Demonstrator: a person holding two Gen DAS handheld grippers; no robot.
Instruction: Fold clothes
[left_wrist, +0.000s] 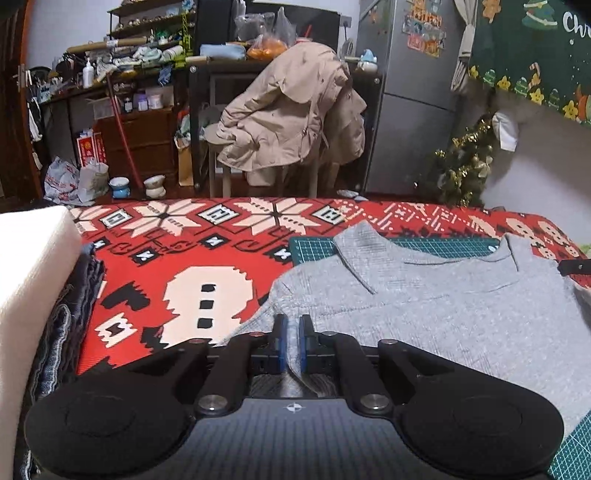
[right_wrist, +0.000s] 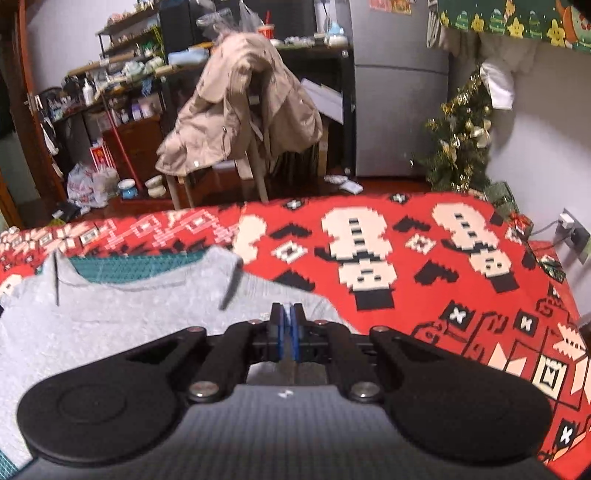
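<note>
The grey knit top (left_wrist: 443, 314) lies spread, collar away from us, on the green cutting mat (left_wrist: 424, 245) over the red patterned cloth (left_wrist: 184, 266) – soft, light, limp stuff that will sag and drag unless lifted at 2 points. The left tool (left_wrist: 293, 341) is pinched on its left edge, the right tool (right_wrist: 287, 334) on its right edge – thin fabric between the pads, both grips at the sides.

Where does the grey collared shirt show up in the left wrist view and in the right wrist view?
Left wrist view: grey shirt fills the lower right, its edge pinched in the left gripper.
Right wrist view: it lies at lower left, edge pinched in the right gripper.
Shared landmark: the beige coat on the chair behind.
</note>
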